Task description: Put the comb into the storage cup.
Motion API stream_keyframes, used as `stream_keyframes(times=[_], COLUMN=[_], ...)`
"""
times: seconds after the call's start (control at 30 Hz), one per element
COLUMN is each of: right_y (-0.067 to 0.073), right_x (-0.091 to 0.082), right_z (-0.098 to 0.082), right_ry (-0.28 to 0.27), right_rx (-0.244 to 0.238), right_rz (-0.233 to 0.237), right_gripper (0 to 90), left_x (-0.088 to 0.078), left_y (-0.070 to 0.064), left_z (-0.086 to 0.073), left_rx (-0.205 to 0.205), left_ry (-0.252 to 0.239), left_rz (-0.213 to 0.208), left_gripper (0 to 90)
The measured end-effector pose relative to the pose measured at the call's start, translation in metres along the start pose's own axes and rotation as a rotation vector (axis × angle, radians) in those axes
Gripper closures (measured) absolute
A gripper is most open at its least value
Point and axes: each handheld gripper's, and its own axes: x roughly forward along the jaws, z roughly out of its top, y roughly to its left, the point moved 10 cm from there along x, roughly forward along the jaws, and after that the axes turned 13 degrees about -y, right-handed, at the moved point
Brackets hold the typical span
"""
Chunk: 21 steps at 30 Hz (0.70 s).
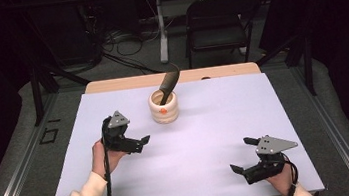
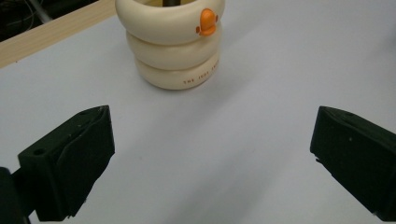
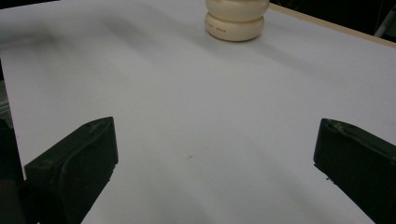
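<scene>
A cream ribbed cup stands at the back middle of the white mat, with a dark utensil leaning out of it to the right. My left gripper is open just left of and in front of the cup, nothing between its jaws. In the left gripper view the cup, with its small orange mark, is close ahead of the open left gripper. My right gripper is open near the front right of the mat. The right gripper view has the cup far ahead of the open right gripper.
The mat covers a wooden table whose far edge shows behind the cup. Beyond the table stand a black folding chair and a white table leg, with cables on the floor.
</scene>
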Motion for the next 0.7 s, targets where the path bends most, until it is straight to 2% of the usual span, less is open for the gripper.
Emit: stream_keyframes(times=[0.4, 0.7], right_y=[0.000, 0.000], right_x=[0.000, 0.000], right_z=[0.000, 0.000], right_ry=[0.001, 0.002], right_rx=[0.000, 0.002], right_rz=[0.000, 0.001], right_gripper=[0.0, 0.0], left_x=[-0.013, -0.025], left_y=[-0.014, -0.022], left_z=[-0.016, -0.025], left_rx=[-0.002, 0.001], left_ry=[-0.004, -0.025], left_rz=[-0.005, 0.017], left_gripper=[0.0, 0.0])
